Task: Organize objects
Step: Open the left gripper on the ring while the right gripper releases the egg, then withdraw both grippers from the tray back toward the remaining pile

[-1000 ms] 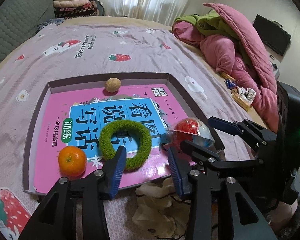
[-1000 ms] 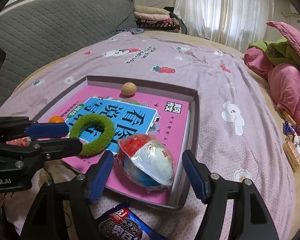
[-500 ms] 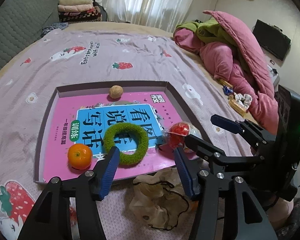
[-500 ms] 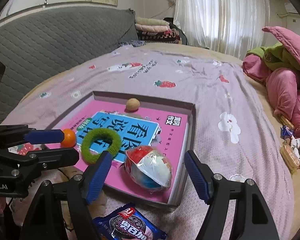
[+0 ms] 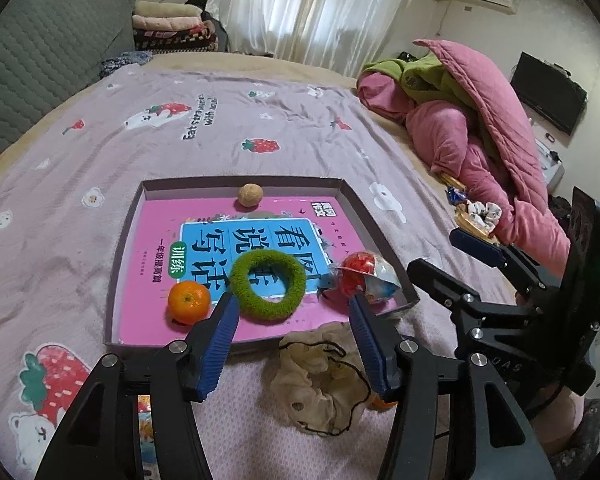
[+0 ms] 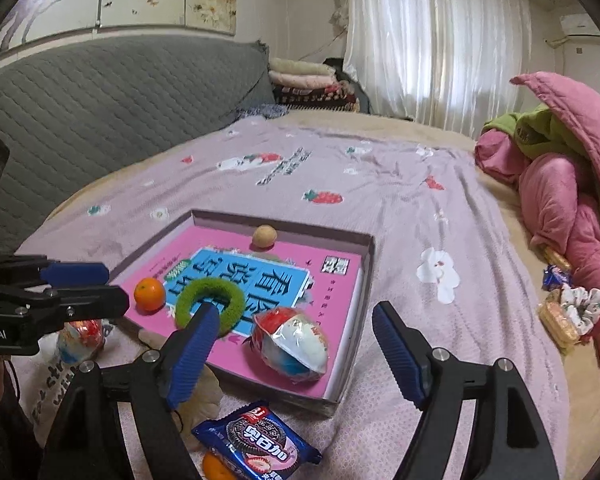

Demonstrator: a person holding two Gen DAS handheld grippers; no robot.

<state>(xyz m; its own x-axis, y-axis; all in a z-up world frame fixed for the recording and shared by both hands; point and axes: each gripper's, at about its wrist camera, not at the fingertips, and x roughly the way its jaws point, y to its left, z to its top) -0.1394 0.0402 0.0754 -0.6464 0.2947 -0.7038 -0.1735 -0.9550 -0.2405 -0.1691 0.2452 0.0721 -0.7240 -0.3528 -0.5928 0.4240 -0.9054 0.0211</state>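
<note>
You can read upside-down Chinese characters "看图说写话" and "训练" on the pink book (image 5: pixel 260 248) in the tray, "with" on the bedsheet (image 5: pixel 204 120) at twelve o'clock, and "bot.AI" on the left gripper (image 6: pixel 80 284).

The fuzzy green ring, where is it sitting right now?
The green ring lies flat on the pink book inside the shallow box, near its front edge, between the orange and the wrapped toy egg.

Left gripper (image 5: pixel 294 324) and right gripper (image 6: pixel 296 344), side by side, angled downward; jaws of both spread wide, nothing between the blue pads; right jaws just opened further.
</note>
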